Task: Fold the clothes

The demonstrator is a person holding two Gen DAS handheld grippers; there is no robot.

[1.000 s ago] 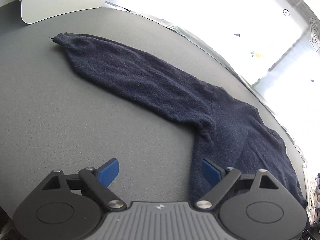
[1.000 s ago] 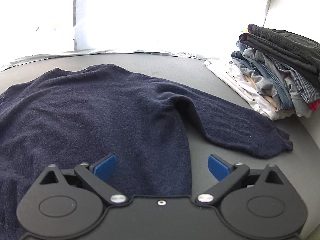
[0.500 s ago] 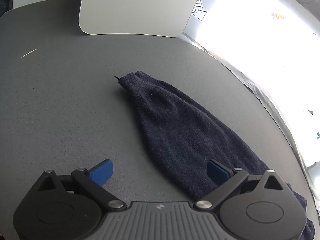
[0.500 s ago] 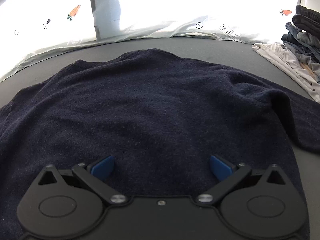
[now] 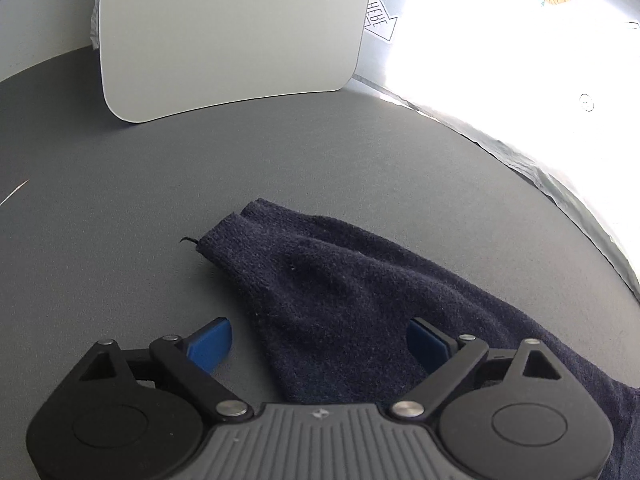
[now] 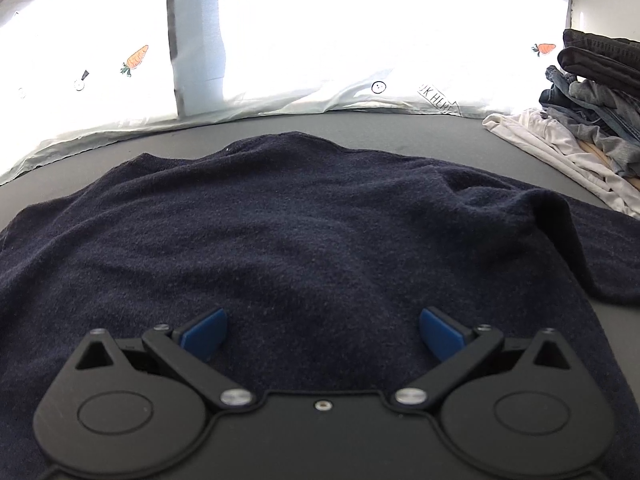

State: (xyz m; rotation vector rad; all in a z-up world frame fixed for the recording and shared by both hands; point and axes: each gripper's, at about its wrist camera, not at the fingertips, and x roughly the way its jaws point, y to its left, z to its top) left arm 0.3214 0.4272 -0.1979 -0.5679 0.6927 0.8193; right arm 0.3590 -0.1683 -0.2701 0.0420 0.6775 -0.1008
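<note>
1. The sweater [image 6: 304,232] is a dark navy knit, spread flat on the grey table [image 5: 120,208]. In the right wrist view its body fills the middle and lower frame; in the left wrist view one sleeve [image 5: 344,292] runs from the lower right up to a cuff [image 5: 228,232] near the centre.
2. Handling, as I judge it: soft, limp and fairly thick, light enough for one gripper to lift an end, with a fuzzy surface that should grip the pads rather than slip. It will sag and drag, not hold shape. Good holds look to be the cuff, a hem corner or a shoulder seam, where the knit is doubled.
3. Looks: matte, slightly pilled, with low ripples across the body and a raised fold at the right shoulder [image 6: 532,204]. A loose thread [image 5: 188,240] sticks out by the cuff. The other sleeve trails off the right edge of the right wrist view.
4. The left gripper [image 5: 320,344] is spread wide and grips nothing; its fingers straddle the sleeve's lower part.
5. The right gripper [image 6: 322,330] is likewise wide apart and empty, low over the body.
6. Outward: a pile of clothes [image 6: 592,116] at the right edge, a white board [image 5: 228,32] at upper left, and a bright printed sheet [image 6: 320,40] behind.
</note>
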